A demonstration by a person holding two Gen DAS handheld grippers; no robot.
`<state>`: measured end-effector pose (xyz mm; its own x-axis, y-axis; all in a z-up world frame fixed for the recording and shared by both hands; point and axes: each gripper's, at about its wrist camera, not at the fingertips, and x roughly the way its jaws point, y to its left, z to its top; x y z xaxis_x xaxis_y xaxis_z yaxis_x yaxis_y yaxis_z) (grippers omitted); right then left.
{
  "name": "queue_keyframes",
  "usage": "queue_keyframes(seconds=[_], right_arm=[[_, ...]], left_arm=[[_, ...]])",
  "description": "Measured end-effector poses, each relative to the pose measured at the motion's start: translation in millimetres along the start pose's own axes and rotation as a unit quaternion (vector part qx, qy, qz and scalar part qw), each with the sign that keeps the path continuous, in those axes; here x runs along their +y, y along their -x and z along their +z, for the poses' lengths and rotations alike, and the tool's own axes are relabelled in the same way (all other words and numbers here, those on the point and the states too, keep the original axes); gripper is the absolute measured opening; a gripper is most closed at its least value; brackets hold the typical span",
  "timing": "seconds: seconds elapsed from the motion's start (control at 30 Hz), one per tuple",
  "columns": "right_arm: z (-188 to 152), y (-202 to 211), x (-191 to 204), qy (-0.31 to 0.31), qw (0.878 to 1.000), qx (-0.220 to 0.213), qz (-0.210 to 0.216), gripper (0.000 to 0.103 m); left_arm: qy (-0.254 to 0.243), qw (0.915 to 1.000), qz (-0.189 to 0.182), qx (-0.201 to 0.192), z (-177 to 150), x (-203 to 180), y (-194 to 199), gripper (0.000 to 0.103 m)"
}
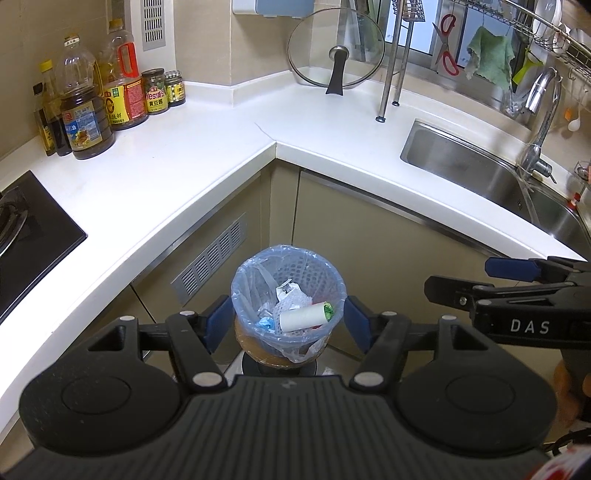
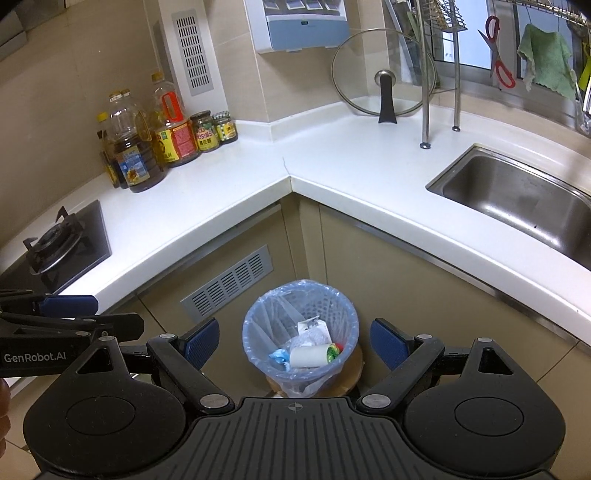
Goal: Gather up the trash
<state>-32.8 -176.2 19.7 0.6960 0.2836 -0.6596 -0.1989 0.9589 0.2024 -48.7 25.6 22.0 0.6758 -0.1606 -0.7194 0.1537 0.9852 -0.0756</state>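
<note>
the left tongs [image 1: 282,323] hung with both blue pads spread wide and nothing between them. the right tongs [image 2: 293,345] were likewise spread apart and empty. straight ahead of both, down on the floor in the cabinet corner, stood the trash bin [image 1: 240,284] lined with a pale blue bag, perched on a brown round base. inside lay a white paper roll [image 1: 301,317], crumpled wrappers and a green scrap.

beyond the left tongs' left pad sat the black gas stove [image 2: 55,247], then a cluster of oil bottles [image 1: 86,122] and jars [image 1: 155,92] against the wall. a slatted vent [image 1: 210,258] was set in the cabinet face just left of the bin. farther ahead a glass pot lid [image 1: 334,48] stood upright in its holder, and to the right lay the steel sink [image 1: 476,173].

only the left view showed the faucet [image 1: 539,122]; the right view showed the stove's burner grate in full and a blue-and-white wall unit [image 2: 299,24] above. each view caught the other tong at its edge. red scissors [image 2: 498,51] and a green cloth [image 2: 546,59] hung by the window.

the white counter [image 1: 207,147] wrapped the corner, with beige cabinets beneath.
</note>
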Motion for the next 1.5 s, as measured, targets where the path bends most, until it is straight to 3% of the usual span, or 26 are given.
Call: queue_keyframes(seconds=[1.5], right_arm=[[-0.7, 1.5, 0.8, -0.001, 1.000, -0.001, 0.000, 0.088]], left_arm=[[0.001, 1.0000, 0.001, -0.004, 2.1, -2.9, 4.8, 0.065]])
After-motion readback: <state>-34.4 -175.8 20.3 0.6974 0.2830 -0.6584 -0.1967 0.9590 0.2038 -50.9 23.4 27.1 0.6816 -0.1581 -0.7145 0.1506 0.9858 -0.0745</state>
